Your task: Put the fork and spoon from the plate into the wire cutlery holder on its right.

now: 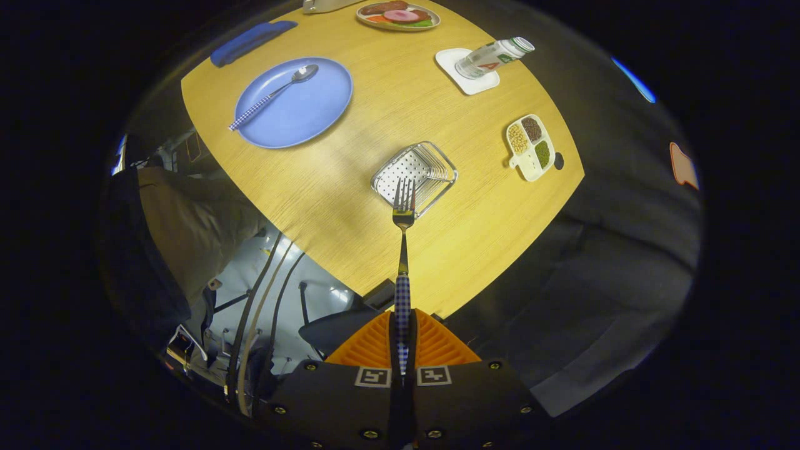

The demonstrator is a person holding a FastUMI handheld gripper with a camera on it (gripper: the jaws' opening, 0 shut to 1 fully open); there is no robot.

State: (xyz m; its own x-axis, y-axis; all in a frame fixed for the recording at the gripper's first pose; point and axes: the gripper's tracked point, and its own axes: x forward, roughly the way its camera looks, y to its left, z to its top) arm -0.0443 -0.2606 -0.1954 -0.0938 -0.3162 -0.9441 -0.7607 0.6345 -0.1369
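My gripper [403, 319] is shut on the checked handle of the fork [403, 250], both fingers pressing on it. The fork points straight ahead, high above the wooden table [375, 206]. Its tines overlap the near rim of the wire cutlery holder [414, 175], which looks small far below. The spoon [275, 94], with the same checked handle, lies across the blue plate [312, 119] to the left of the holder.
Right of the holder lies a divided dish of beans and grains [530, 147]. A bottle [494, 57] stands on a white coaster farther back. A plate of food [399, 15] and a blue cloth [250, 40] lie at the far edge. Cables and chair parts show below the table's near edge.
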